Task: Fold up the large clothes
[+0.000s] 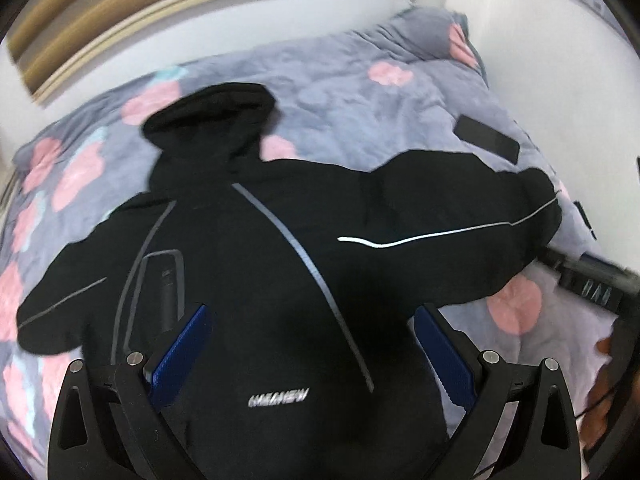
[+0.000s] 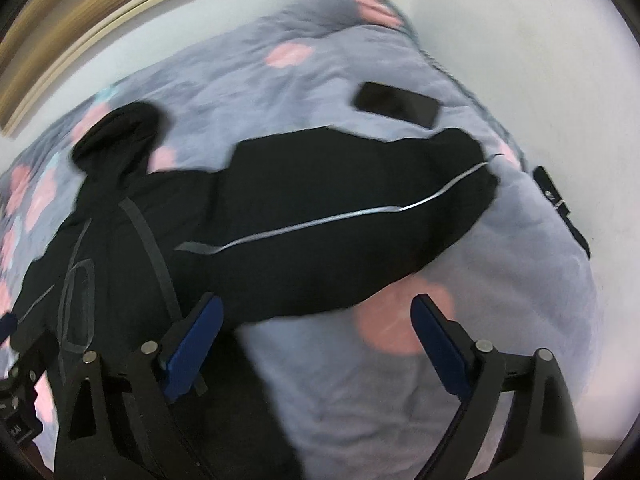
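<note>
A black jacket (image 1: 256,248) lies spread flat on the flowered bed cover (image 1: 360,92), hood away from the cameras, sleeves out to each side. The left hand-held gripper (image 1: 310,344) hangs released above its body. The right hand-held gripper (image 2: 316,344), also released, hangs near the right sleeve (image 2: 340,216). A phone (image 2: 396,103) lies beyond that sleeve.

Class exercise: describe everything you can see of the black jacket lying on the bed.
The jacket is black, hooded, seemingly smooth fabric, with thin grey reflective stripes across chest and sleeves, an outlined chest pocket and a small white logo. It lies spread out, unfolded, on the floral blanket, hood pointing away, one sleeve stretched toward the phone. Both grippers are open above it, neither holding it.
</note>
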`<state>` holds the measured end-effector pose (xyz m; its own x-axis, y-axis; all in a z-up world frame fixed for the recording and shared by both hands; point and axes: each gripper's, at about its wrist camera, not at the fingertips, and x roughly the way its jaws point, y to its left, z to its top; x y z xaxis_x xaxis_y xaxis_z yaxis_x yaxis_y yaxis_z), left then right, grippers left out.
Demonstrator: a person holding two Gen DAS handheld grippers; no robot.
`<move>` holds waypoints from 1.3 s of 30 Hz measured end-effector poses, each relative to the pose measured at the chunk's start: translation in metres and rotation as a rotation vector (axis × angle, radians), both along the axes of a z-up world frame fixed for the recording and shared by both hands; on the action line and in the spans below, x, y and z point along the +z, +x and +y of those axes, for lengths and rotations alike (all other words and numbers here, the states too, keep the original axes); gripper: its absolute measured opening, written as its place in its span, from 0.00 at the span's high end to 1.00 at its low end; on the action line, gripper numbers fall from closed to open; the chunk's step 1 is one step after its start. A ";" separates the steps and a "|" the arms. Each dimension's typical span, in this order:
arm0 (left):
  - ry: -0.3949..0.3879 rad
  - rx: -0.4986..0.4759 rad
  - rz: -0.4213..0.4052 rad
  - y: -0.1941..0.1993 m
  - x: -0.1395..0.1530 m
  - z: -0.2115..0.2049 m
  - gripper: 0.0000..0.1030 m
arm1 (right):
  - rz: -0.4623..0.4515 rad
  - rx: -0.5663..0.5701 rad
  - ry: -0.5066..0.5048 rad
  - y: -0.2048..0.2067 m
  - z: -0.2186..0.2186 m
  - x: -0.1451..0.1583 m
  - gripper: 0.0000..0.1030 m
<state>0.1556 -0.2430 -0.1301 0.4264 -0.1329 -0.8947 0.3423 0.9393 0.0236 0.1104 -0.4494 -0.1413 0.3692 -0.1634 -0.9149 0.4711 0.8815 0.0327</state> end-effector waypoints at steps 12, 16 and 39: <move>-0.005 -0.116 0.075 0.085 -0.074 -0.095 0.02 | -0.020 -0.284 0.117 0.013 -0.221 -0.073 0.27; -0.016 -0.151 0.109 0.097 -0.089 -0.114 0.02 | -0.009 -0.318 0.207 0.014 -0.243 -0.106 0.27; 0.099 -0.313 0.286 0.087 -0.194 -0.158 0.08 | -0.067 -0.330 0.347 -0.025 -0.231 -0.132 0.79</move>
